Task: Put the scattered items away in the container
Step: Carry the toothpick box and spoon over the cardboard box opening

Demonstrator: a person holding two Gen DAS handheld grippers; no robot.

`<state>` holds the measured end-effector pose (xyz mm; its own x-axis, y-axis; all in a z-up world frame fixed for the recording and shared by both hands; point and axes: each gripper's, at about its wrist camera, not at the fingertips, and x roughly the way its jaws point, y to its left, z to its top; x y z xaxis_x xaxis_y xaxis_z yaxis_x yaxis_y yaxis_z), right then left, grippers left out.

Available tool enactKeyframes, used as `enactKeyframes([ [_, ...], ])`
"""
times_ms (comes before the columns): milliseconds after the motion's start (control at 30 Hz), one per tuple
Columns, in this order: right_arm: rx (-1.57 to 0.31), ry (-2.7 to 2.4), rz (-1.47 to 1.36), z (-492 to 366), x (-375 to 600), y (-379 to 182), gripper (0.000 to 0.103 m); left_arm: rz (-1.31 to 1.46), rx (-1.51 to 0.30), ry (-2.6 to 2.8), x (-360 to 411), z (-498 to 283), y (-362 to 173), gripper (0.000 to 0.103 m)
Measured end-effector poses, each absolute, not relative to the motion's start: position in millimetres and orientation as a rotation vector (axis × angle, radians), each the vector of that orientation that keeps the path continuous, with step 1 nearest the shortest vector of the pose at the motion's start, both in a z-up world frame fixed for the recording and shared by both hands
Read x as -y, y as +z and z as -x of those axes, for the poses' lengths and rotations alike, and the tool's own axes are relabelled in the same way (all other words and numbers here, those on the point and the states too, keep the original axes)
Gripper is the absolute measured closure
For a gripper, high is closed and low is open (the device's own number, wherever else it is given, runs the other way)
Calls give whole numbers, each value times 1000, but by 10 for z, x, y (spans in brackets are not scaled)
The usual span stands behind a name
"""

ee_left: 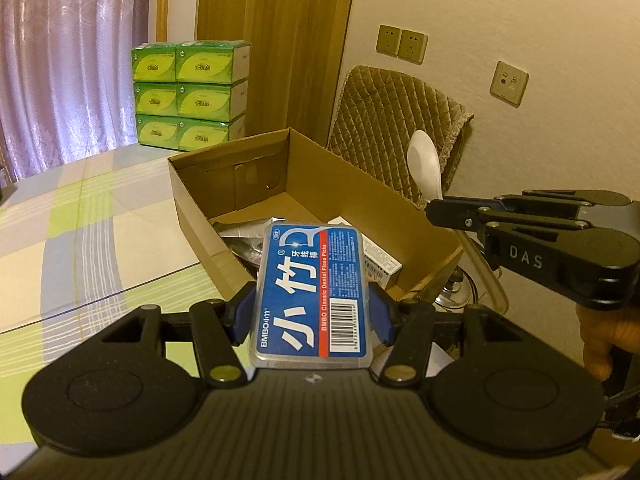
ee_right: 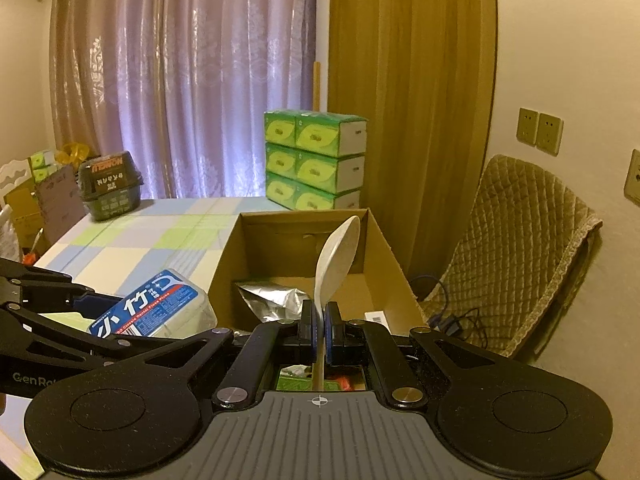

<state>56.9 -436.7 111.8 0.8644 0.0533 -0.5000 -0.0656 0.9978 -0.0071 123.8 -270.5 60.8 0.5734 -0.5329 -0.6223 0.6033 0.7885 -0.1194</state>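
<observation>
The left gripper (ee_left: 312,308) is clamped on a floss pick box (ee_left: 310,292), a clear plastic case with a blue and red label, its blue pads pressing the two long sides. The case is held in the air at the near end of the open cardboard box (ee_left: 224,184), its far end reaching over the rim. The right gripper (ee_right: 320,328) is closed on the handle of a white spoon (ee_right: 334,260), which stands nearly upright with its bowl raised above the box's right side. Inside the cardboard box lie a silver foil pouch (ee_right: 272,298) toward the left wall and a small white carton (ee_left: 380,264) near the right wall. The cardboard box sits at the right edge of the tabletop (ee_left: 80,208), which has a pastel checked cover. Behind the tabletop's far edge stands a stack of green tissue packs (ee_right: 316,160). A dark green container (ee_right: 110,186) rests near the far left corner.
</observation>
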Motion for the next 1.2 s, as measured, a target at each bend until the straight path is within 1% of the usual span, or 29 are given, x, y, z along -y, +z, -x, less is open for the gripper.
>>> enactKeyframes([
  [500, -528, 77, 32, -787, 4531, 1136, 97, -70, -698, -642, 2829, -1515, 608, 51],
  [1200, -550, 148, 76, -1323, 4631, 1135, 97, 28, -720, -549, 3052, -1891, 542, 51],
])
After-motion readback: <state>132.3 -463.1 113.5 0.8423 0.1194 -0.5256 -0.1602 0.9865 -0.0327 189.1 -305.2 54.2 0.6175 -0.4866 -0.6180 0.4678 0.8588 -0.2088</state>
